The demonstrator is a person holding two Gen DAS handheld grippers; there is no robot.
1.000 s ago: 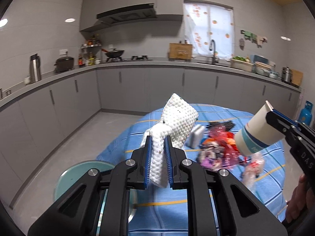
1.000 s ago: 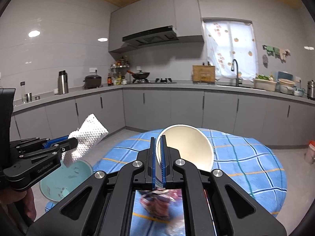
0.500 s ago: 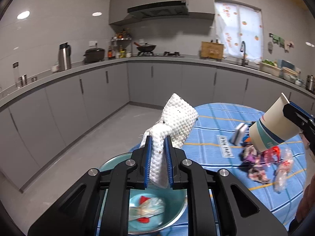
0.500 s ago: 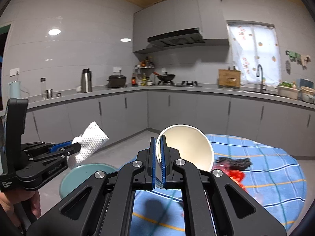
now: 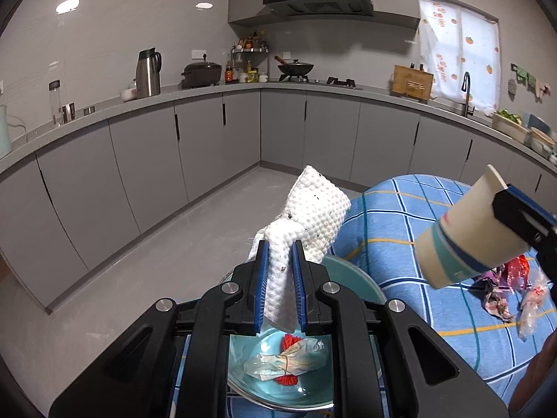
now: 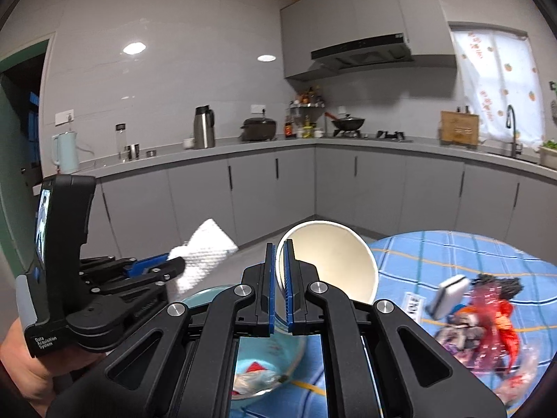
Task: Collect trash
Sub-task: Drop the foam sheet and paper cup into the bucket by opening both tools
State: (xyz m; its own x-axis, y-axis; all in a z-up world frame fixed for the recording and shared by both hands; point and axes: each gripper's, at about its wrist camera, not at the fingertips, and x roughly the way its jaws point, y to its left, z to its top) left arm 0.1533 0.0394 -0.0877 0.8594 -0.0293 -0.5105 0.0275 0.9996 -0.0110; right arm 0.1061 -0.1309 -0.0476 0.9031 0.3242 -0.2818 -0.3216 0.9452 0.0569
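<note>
In your left wrist view, your left gripper (image 5: 279, 271) is clamped on the white cloth (image 5: 308, 216) above the teal bowl (image 5: 351, 271) at 6 o'clock, while in your right wrist view, your right gripper (image 6: 279, 285) pinches the paper cup (image 6: 334, 261) rim, with wrappers (image 6: 487, 320) on the surface (image 6: 452, 247) at 4 o'clock.

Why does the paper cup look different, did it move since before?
Yes. In the left wrist view, the paper cup in the right claw slid left, off the wrapper pile toward the teal bowl.

Open floor (image 5: 181, 257) lies left of the table (image 5: 400, 230); wrappers (image 5: 501, 296) crowd its right.
</note>
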